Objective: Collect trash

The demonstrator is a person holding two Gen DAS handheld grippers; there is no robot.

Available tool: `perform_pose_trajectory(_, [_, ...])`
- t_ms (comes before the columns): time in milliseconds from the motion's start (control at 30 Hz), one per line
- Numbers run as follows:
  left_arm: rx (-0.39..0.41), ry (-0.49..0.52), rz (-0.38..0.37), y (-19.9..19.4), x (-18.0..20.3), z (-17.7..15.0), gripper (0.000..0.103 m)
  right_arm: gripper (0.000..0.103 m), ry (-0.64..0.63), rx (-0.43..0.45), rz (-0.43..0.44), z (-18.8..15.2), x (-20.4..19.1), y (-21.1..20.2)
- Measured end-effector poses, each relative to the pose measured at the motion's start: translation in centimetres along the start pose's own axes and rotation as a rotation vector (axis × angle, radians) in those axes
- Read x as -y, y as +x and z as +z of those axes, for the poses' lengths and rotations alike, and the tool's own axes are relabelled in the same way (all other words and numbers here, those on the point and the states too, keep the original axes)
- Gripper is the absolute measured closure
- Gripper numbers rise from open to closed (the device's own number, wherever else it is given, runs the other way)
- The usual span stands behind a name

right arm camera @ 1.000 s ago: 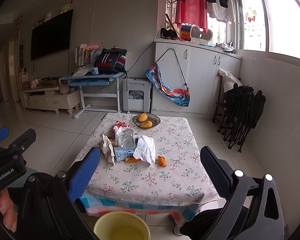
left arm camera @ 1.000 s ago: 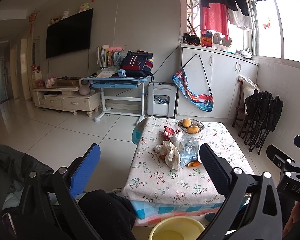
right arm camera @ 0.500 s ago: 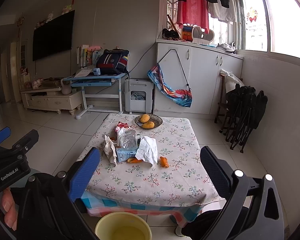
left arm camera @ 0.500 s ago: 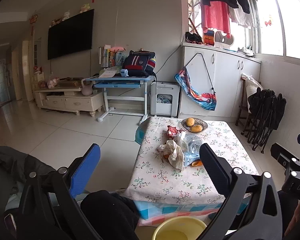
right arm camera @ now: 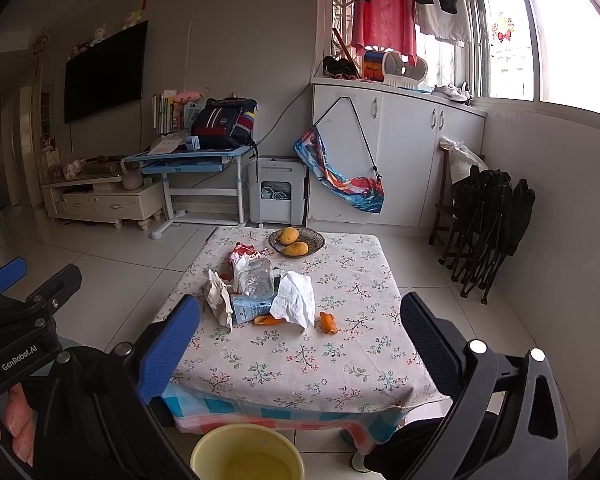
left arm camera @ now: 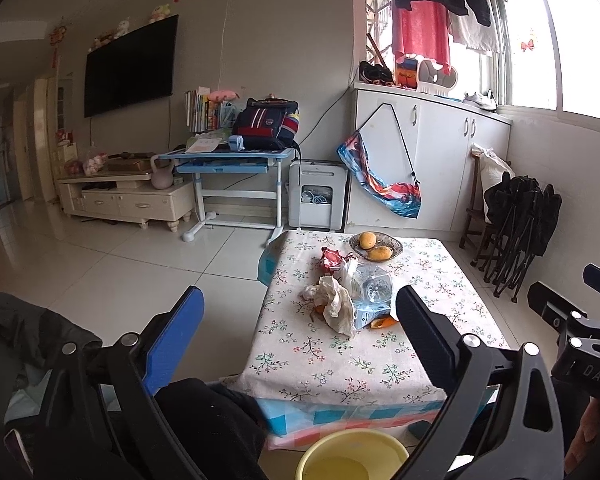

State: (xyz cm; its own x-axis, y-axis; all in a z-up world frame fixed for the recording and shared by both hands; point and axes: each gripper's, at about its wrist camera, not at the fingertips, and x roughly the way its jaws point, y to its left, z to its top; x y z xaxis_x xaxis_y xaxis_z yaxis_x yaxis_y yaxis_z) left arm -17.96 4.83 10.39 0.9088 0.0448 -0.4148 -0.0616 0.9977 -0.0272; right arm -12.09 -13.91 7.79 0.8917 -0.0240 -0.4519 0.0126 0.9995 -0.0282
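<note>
Trash lies on a low table with a floral cloth [right arm camera: 340, 360]: a white tissue [right arm camera: 294, 304], a crumpled brownish paper [right arm camera: 218, 300], a clear plastic bottle [right arm camera: 256, 280], a blue carton [right arm camera: 248, 312], orange peels [right arm camera: 327, 322] and a red wrapper [right arm camera: 242, 250]. The pile also shows in the left wrist view [left arm camera: 336, 304]. A yellow bin [right arm camera: 246, 456] stands on the floor at the table's near edge, below both grippers. My left gripper [left arm camera: 300, 320] and right gripper [right arm camera: 300, 324] are both open, empty and held back from the table.
A dish with two mangoes [right arm camera: 296, 242] sits at the table's far end. Folded black chairs [right arm camera: 488, 224] lean at the right wall. A blue desk [right arm camera: 196, 160], a white cabinet [right arm camera: 396, 160] and a TV stand [right arm camera: 100, 200] line the far wall.
Both grippers have drawn slightly back and tilted up, so the table looks a little farther away. Nothing on the table has moved.
</note>
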Motion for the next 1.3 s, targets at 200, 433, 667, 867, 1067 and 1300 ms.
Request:
perform_pose_trajectory(200, [-0.001, 0.000, -0.001, 0.3, 0.0, -0.1, 0.009, 0.007, 0.004, -0.012, 0.002, 0.0, 0.4, 0.3])
perform_pose_trajectory(433, [-0.013, 0.008, -0.008, 1.0, 0.2, -0.2, 0.008, 0.007, 0.006, -0.029, 0.008, -0.1, 0.8, 1.3])
perform_pose_trajectory(667, [-0.065, 0.034, -0.027, 4.0, 0.9, -1.1, 0.008, 0.007, 0.006, -0.082, 0.051, -2.0, 2.9, 4.6])
perform_pose_trajectory(867, [-0.132, 0.040, -0.027, 8.0, 1.3, -2.5, 0.008, 0.007, 0.038, -0.153, 0.056, -3.9, 5.0, 8.4])
perform_pose_trajectory(1067, [-0.168, 0.028, -0.044, 12.3, 1.8, -3.0, 0.008, 0.007, 0.070, -0.222, 0.069, -5.3, 6.2, 12.1])
perform_pose_trajectory(1300, [-0.188, 0.072, -0.054, 19.0, 4.1, -3.2, 0.008, 0.007, 0.079, -0.275, 0.111, -6.0, 6.5, 15.9])
